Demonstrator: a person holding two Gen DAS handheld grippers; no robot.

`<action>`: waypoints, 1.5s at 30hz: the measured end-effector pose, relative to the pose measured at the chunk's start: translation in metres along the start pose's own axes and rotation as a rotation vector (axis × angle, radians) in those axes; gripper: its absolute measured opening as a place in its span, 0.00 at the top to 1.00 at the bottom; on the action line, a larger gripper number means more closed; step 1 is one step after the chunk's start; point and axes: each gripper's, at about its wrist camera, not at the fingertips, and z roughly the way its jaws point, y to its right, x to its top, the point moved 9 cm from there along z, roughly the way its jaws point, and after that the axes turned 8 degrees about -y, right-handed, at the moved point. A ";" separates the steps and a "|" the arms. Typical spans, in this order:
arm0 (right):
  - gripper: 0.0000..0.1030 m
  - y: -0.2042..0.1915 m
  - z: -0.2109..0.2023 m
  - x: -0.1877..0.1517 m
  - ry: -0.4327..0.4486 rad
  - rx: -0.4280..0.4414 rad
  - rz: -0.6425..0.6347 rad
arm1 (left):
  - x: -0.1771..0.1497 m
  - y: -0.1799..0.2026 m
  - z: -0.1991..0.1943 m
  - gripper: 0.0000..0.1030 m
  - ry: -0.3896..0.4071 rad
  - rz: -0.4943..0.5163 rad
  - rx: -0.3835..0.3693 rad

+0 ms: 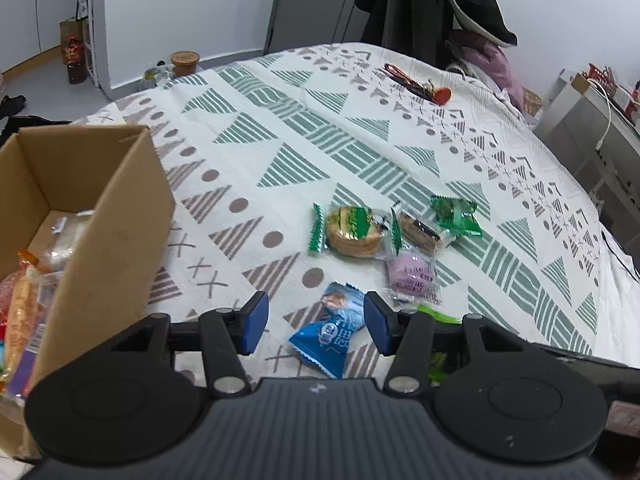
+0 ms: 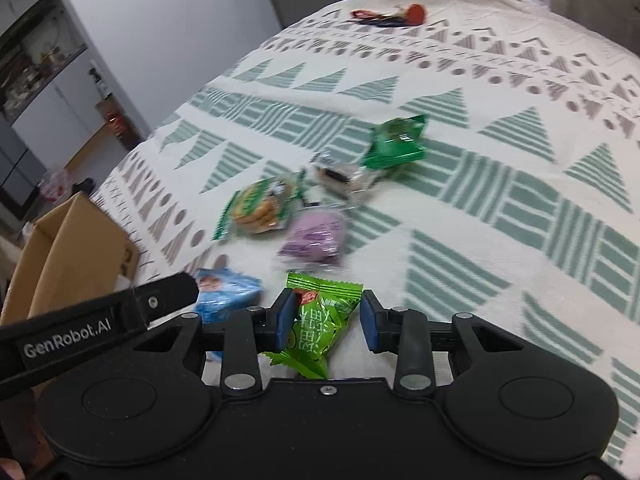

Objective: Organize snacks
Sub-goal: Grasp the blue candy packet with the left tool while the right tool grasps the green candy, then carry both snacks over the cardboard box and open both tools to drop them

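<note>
Your left claw point(image 1: 316, 322) stood spread, its blue pads either side of a blue snack packet point(image 1: 328, 332) lying on the patterned bed cover point(image 1: 280, 128), neither pad touching it. Your right claw point(image 2: 324, 322) was likewise spread around a bright green packet point(image 2: 320, 328). Beyond lay the biscuit pack point(image 1: 352, 232), purple round snack point(image 1: 412, 274), brown bar point(image 1: 422, 232) and dark green packet point(image 1: 456, 214), clustered. The cardboard box point(image 1: 100, 220), left, held wrapped snacks.

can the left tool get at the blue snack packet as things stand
Probably yes. The left tool is open, with the blue snack packet lying on the bedspread between its fingers; nothing covers it. The purple snack lies just beyond.
</note>
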 end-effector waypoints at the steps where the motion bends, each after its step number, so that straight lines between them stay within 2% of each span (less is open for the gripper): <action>1: 0.67 0.003 -0.001 0.000 0.001 -0.011 0.005 | -0.001 0.001 0.003 0.49 -0.006 0.004 -0.004; 3: 0.66 0.010 0.001 0.000 0.000 -0.043 0.010 | -0.004 0.002 0.008 0.49 -0.017 0.010 -0.004; 9: 0.61 0.010 0.008 -0.001 -0.028 -0.037 0.002 | -0.013 0.002 0.027 0.50 -0.061 0.024 0.011; 11: 0.61 0.008 0.012 -0.002 -0.036 -0.061 -0.025 | -0.015 0.000 0.032 0.50 -0.071 0.027 0.016; 12: 0.61 0.007 0.012 -0.002 -0.034 -0.067 -0.035 | -0.016 0.000 0.033 0.52 -0.074 0.027 0.015; 13: 0.64 0.007 0.012 -0.003 -0.032 -0.072 -0.040 | -0.017 -0.001 0.034 0.59 -0.079 0.025 0.014; 14: 0.67 0.007 0.011 -0.002 -0.026 -0.081 -0.042 | -0.018 -0.002 0.035 0.63 -0.085 0.025 0.013; 19: 0.73 0.011 0.007 -0.003 -0.014 -0.086 -0.037 | -0.017 -0.002 0.033 0.68 -0.076 0.032 0.021; 29: 0.76 0.016 -0.016 -0.005 0.032 -0.059 0.011 | -0.011 -0.004 0.000 0.69 -0.022 0.016 0.001; 45: 0.76 -0.029 -0.066 0.007 0.130 -0.001 -0.021 | 0.003 -0.030 -0.068 0.69 0.082 -0.011 0.000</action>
